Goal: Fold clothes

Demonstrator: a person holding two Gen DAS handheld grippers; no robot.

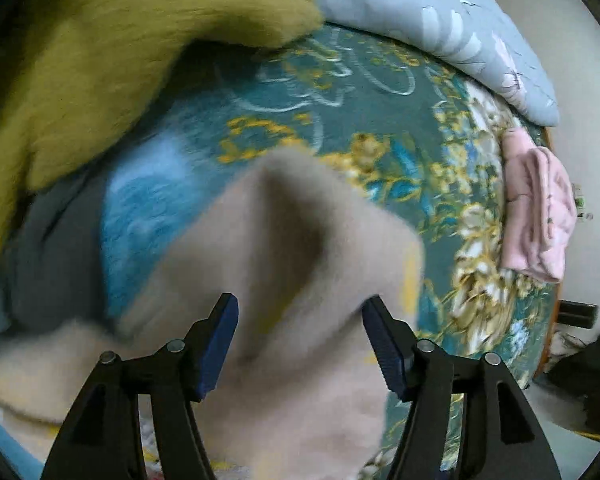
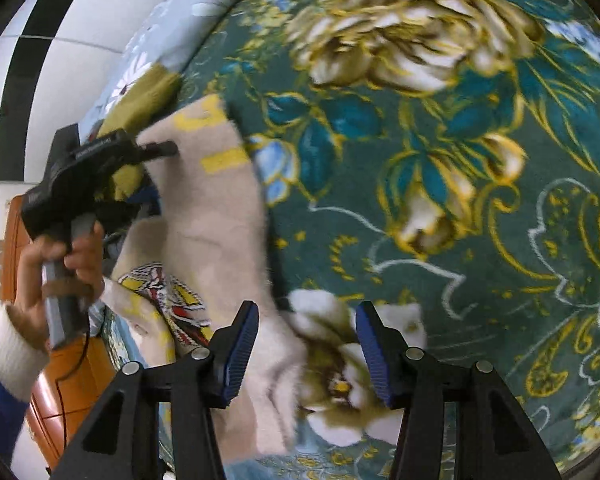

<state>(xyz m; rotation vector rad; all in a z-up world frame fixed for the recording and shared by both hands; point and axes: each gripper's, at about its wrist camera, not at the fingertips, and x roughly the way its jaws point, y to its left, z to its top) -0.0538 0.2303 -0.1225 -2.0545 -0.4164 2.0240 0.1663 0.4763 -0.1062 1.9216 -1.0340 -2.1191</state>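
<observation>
A dark green blanket [image 1: 380,128] with gold and white flowers covers the bed. A pale blue quilt [image 1: 440,20] with a white flower print lies along its far edge. Beside the bed stands an orange wooden cabinet [image 2: 60,392], against a white wall [image 2: 80,20].

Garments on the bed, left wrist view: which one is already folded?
The pink garment, a neat folded stack at the bed's far edge; the beige sweater and olive sweater lie loose.
</observation>
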